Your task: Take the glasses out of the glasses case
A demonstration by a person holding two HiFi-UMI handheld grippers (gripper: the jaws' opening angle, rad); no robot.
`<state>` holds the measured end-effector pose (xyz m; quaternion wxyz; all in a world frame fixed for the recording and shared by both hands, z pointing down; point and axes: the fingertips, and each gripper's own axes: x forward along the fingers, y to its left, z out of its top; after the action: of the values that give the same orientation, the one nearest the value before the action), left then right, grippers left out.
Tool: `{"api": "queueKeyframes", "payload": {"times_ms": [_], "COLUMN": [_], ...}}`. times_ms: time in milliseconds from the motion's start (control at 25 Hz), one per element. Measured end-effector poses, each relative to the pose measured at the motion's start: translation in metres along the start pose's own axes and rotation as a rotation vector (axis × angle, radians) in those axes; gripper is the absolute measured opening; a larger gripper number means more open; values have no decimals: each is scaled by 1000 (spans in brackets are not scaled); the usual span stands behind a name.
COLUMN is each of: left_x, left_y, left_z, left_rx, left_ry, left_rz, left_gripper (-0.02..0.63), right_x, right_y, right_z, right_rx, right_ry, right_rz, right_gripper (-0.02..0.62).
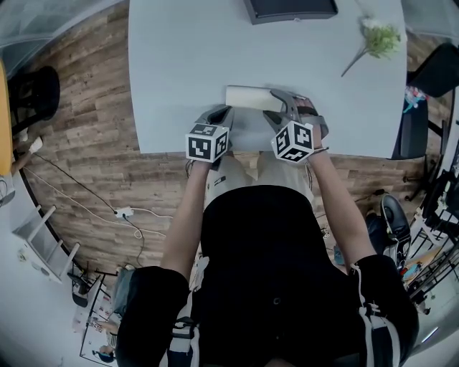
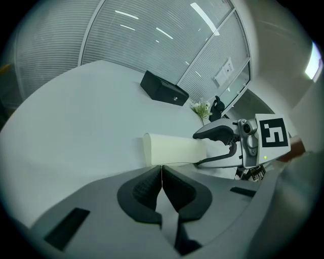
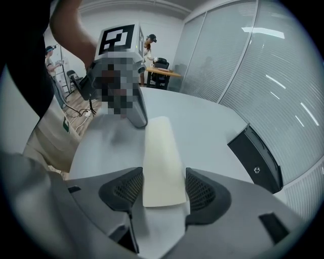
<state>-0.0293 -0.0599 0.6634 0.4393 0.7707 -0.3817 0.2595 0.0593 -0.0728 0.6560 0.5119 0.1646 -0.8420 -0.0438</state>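
Note:
A closed cream glasses case (image 1: 247, 97) lies on the pale table (image 1: 179, 72), close to its near edge. My right gripper (image 3: 163, 189) straddles the case's (image 3: 162, 162) right end, its pads meeting the two long sides. From the left gripper view the same gripper (image 2: 197, 149) has one finger above and one below the case (image 2: 172, 148). My left gripper (image 2: 161, 174) is shut with nothing in it, and its tips rest just short of the case's left end. In the head view the left gripper (image 1: 219, 115) and right gripper (image 1: 283, 107) flank the case. No glasses show.
A black box (image 1: 290, 8) sits at the table's far edge and a small green plant sprig (image 1: 376, 37) at the far right. The table's near edge (image 1: 172, 153) runs just below both grippers. Wooden floor, cables and chairs surround the table.

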Motion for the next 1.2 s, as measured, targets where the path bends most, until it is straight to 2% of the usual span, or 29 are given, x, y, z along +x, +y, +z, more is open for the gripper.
{"api": "queueKeyframes", "payload": {"times_ms": [520, 840, 1200], "left_x": [2, 1, -6], "left_y": [-1, -1, -5], "left_z": [1, 1, 5], "left_rx": [-3, -7, 9], "left_ry": [2, -1, -25], "left_rz": [2, -1, -12], "left_gripper": [23, 23, 23], "right_x": [-2, -4, -10], "right_y": [-3, -5, -8], "right_z": [-1, 1, 5], "right_rx": [17, 67, 43], "right_ry": [-17, -37, -17], "right_rz": [62, 127, 114], "right_gripper": [279, 281, 268]}}
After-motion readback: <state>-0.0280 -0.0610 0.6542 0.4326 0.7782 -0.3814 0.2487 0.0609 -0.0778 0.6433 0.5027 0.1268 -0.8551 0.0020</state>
